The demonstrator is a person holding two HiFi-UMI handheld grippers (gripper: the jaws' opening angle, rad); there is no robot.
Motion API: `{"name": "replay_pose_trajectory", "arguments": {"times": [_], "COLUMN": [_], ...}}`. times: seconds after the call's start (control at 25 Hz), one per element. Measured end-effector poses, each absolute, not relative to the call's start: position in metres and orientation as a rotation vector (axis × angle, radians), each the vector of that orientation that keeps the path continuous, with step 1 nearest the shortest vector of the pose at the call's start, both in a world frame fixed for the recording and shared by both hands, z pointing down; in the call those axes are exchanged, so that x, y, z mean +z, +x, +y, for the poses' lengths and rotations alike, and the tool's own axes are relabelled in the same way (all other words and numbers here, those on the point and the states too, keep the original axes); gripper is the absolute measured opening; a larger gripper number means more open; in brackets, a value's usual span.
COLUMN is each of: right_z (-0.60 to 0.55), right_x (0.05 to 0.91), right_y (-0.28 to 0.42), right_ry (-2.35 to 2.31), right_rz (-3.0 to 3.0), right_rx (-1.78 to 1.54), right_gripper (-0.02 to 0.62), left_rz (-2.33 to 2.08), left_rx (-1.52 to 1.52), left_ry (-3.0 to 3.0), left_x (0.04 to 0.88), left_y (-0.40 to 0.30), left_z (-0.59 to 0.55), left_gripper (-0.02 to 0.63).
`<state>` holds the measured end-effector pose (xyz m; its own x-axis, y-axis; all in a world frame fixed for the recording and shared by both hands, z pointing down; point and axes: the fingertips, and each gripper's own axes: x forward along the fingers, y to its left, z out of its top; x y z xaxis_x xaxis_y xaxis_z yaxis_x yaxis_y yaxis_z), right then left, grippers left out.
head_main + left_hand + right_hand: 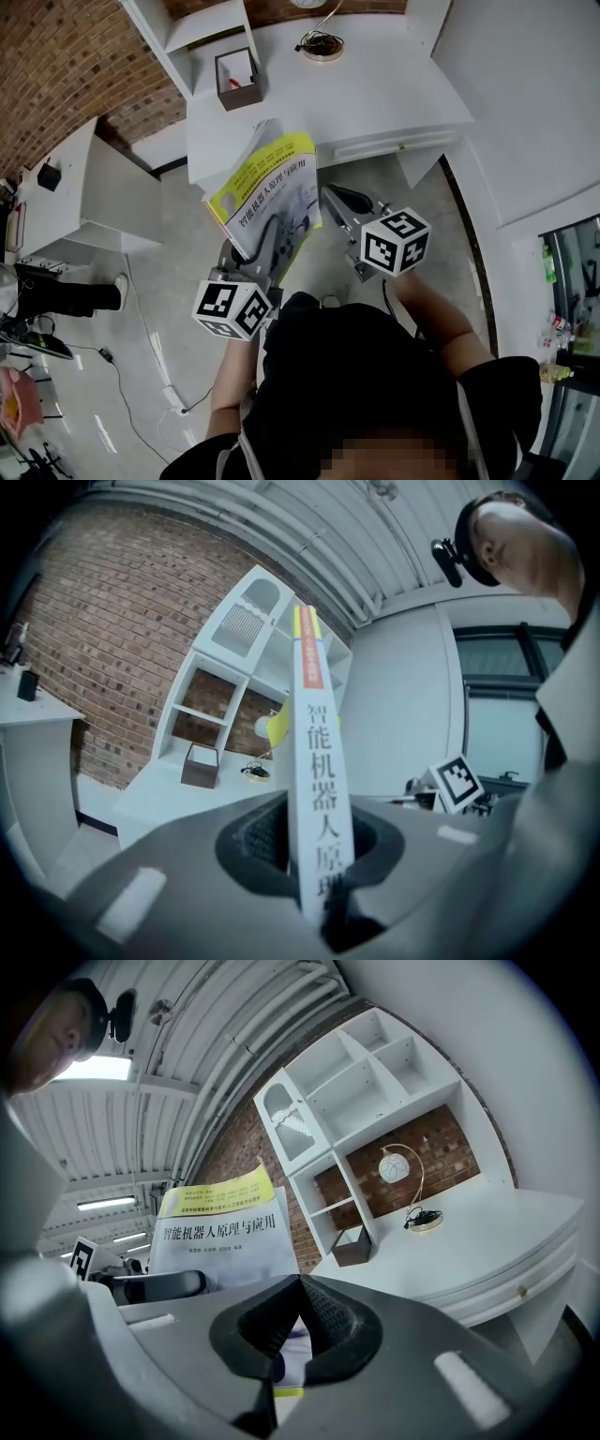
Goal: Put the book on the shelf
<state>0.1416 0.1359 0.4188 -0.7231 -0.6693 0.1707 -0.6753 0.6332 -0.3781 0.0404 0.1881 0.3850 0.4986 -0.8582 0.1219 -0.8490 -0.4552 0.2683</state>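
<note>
A book with a yellow and white cover stands upright in front of me, over the floor just short of the white desk. My left gripper is shut on its lower edge. In the left gripper view the white spine rises straight up between the jaws of the left gripper. My right gripper is shut on nothing, just right of the book. In the right gripper view the book cover shows at left behind the right gripper. The white shelf unit stands on the desk ahead.
On the desk are a dark open box and a lamp with a round base. A low white cabinet stands to the left. Someone's legs and a cable on the floor are at far left.
</note>
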Motion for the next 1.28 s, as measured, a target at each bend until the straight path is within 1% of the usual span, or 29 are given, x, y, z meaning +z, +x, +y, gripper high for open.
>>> {"name": "replay_pose_trajectory", "arguments": {"times": [0.52, 0.8, 1.28], "right_z": [0.104, 0.05, 0.023], "right_x": [0.423, 0.41, 0.42], "right_y": [0.122, 0.085, 0.066], "right_ry": [1.161, 1.176, 1.194], "right_rz": [-2.81, -2.792, -2.798], "right_rx": [0.639, 0.633, 0.642], "right_gripper": [-0.004, -0.004, -0.003], "left_rz": [-1.417, -1.398, -1.405], "left_rx": [-0.061, -0.066, -0.068], "left_ry": [2.468, 2.478, 2.493], "left_x": [0.384, 0.37, 0.373], "left_y": [0.026, -0.011, -0.029], "left_z": [0.151, 0.094, 0.063], "left_gripper": [0.064, 0.064, 0.064]}}
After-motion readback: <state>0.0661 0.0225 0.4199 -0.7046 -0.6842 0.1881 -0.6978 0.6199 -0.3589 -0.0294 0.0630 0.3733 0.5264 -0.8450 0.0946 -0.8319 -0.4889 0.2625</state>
